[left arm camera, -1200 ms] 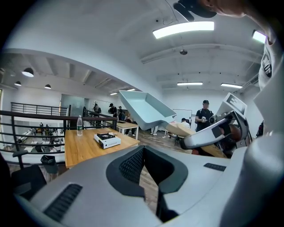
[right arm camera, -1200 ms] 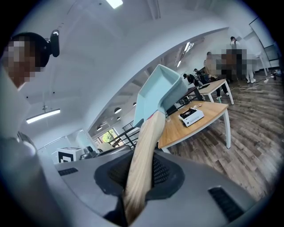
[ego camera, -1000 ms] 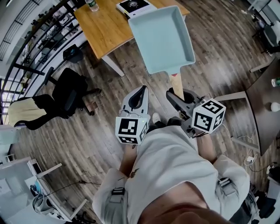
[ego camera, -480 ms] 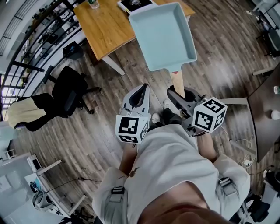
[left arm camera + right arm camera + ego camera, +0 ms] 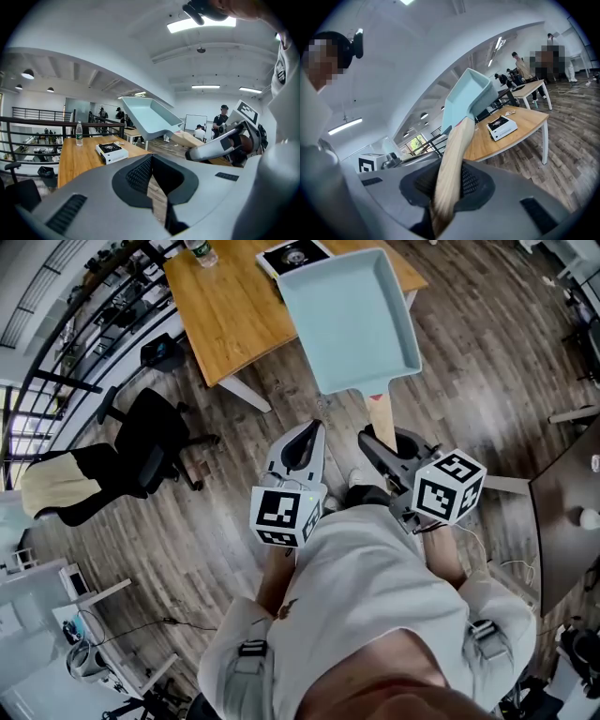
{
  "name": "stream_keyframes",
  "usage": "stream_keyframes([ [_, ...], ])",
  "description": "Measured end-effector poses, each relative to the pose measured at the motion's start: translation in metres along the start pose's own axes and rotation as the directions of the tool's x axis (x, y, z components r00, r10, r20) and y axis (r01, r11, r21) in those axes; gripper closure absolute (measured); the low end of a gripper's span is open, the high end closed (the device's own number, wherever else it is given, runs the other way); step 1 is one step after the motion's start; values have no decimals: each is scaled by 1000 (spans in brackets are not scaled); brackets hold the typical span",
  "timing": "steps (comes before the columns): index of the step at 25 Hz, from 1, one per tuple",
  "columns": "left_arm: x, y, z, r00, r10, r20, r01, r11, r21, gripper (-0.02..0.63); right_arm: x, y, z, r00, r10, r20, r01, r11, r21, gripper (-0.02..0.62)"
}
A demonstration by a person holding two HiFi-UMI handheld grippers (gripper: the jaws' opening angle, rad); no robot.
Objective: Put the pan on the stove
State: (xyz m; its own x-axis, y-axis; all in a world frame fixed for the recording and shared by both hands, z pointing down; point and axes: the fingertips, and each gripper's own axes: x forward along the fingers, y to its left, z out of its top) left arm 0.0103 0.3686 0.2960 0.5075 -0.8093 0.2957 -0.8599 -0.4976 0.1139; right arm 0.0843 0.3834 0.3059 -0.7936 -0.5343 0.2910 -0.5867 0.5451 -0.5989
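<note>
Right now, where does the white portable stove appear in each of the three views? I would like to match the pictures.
Head view: the stove is at the top edge, near the centre, partly hidden behind the pale blue pan.
Left gripper view: the stove is left of centre, below the pan.
Right gripper view: the stove is right of centre, to the right of the pan's handle.
Shared landmark: the wooden table it stands on.

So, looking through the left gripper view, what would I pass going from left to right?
Black railing → water bottle → portable stove → pale blue pan, up in the air → right gripper.
</note>
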Motion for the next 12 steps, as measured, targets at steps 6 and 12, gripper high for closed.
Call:
stream_keyframes([
  [6, 29, -1, 12, 1000, 24, -1, -24, 1000, 5, 586, 4, -28, 23, 1000, 21, -7, -21, 1000, -5, 517],
  [12, 55, 11, 20, 999, 47, -7, -47, 999, 5, 586, 19, -46, 43, 999, 47, -16, -47, 999, 1, 517],
])
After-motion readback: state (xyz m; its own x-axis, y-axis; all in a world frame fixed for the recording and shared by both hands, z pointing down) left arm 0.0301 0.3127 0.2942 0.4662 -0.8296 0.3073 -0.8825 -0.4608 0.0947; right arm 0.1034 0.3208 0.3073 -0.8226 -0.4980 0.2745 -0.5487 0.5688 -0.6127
